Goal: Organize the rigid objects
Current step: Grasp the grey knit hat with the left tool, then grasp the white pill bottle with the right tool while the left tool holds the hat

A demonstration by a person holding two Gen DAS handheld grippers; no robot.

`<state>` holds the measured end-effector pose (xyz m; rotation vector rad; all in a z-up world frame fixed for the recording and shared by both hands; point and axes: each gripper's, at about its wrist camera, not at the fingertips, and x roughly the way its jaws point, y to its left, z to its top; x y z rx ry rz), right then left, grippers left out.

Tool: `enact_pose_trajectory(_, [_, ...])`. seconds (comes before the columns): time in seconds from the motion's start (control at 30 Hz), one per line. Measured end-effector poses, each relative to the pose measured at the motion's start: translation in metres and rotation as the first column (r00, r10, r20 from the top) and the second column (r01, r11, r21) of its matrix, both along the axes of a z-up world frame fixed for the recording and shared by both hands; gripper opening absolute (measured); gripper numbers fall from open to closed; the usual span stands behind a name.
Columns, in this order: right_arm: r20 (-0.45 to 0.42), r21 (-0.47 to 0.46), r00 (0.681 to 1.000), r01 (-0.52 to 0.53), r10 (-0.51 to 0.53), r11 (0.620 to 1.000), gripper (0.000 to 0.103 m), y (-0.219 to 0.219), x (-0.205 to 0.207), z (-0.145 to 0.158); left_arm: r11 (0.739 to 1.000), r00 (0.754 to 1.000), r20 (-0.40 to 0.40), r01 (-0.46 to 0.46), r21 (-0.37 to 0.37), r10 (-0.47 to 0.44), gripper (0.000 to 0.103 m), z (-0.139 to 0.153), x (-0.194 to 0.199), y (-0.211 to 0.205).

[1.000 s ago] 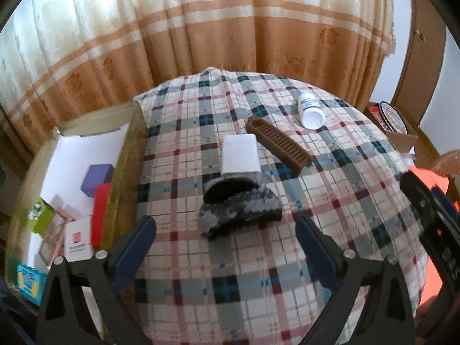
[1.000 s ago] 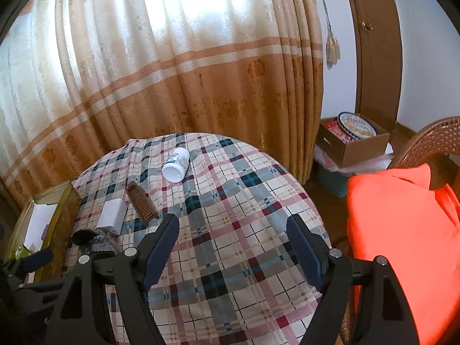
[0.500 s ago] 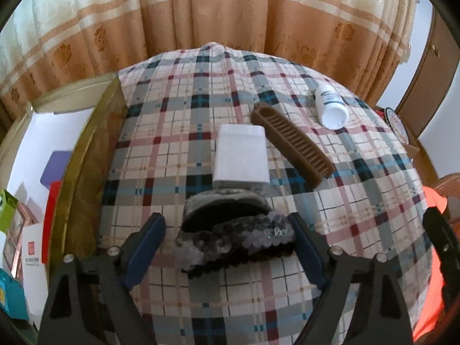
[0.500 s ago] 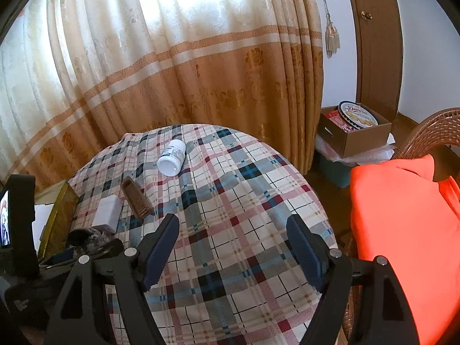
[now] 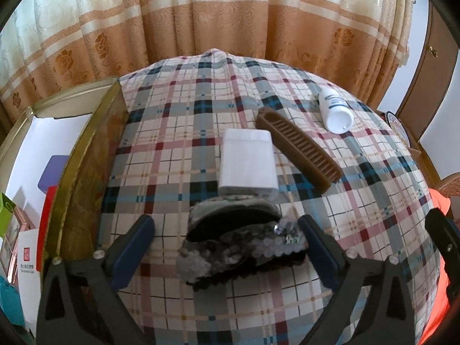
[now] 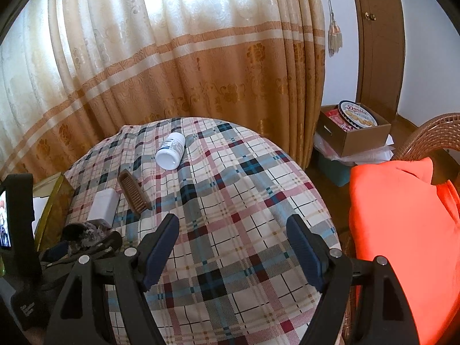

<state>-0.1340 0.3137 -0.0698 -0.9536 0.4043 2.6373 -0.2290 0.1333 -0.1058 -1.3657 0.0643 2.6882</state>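
Note:
A grey-black sequined hair claw (image 5: 241,241) lies on the plaid-covered round table (image 5: 178,132). My left gripper (image 5: 227,253) is open and straddles the claw, jaws either side, the right one close to it. Behind the claw lie a white box (image 5: 247,161), a brown comb (image 5: 299,146) and a white bottle (image 5: 335,112) on its side. My right gripper (image 6: 233,247) is open and empty above the table's right part. The right wrist view also shows the bottle (image 6: 171,155), comb (image 6: 133,195), box (image 6: 103,205) and claw (image 6: 83,234).
A gold-rimmed open box (image 5: 86,149) stands left of the table, holding a purple block (image 5: 53,169), a red box and other small packs. An orange cushion (image 6: 402,235) lies on a wicker chair at right. A cardboard box (image 6: 356,132) sits on the floor. Curtains hang behind.
My left gripper has moved forward and down, so the hair claw now sits between its open jaws. The right gripper has barely moved.

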Motion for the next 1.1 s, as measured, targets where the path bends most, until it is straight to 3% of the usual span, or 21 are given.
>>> enact_pose_trajectory(0.13, [0.006, -0.007, 1.0, 0.003, -0.002, 1.0, 0.079, 0.001, 0.0, 0.0, 1.0, 1.0, -0.009, 0.007, 0.003, -0.007, 0.094, 0.0, 0.003, -0.001])
enact_pose_trajectory(0.2, [0.009, -0.008, 1.0, 0.006, -0.006, 1.0, 0.079, 0.002, 0.0, 0.0, 1.0, 1.0, -0.02, 0.016, 0.006, -0.016, 0.08, 0.002, 0.006, -0.001])
enact_pose_trajectory(0.27, [0.009, -0.007, 1.0, 0.006, -0.006, 1.0, 0.079, 0.002, 0.0, 0.0, 0.999, 0.999, -0.035, 0.033, 0.003, -0.033, 0.073, 0.003, 0.01, 0.001])
enact_pose_trajectory(0.53, [0.019, -0.017, 1.0, 0.015, -0.014, 1.0, 0.079, 0.005, 0.0, -0.003, 0.998, 0.997, -0.027, 0.07, -0.004, -0.07, 0.072, 0.006, 0.024, 0.004])
enact_pose_trajectory(0.7, [0.023, -0.056, 0.999, -0.028, 0.029, 0.998, 0.079, 0.007, -0.009, -0.004, 0.996, 0.994, -0.068, 0.089, 0.015, -0.087, 0.072, 0.026, 0.043, -0.005])
enact_pose_trajectory(0.9, [-0.001, -0.077, 0.997, -0.075, 0.075, 0.994, 0.079, 0.003, -0.048, 0.012, 0.995, 0.987, -0.132, 0.095, 0.037, -0.09, 0.072, 0.062, 0.059, -0.026])
enact_pose_trajectory(1.1, [0.034, -0.071, 0.989, -0.139, 0.141, 0.988, 0.079, -0.011, -0.113, 0.009, 0.997, 0.99, -0.128, 0.064, 0.05, -0.058, 0.072, 0.069, 0.057, -0.049])
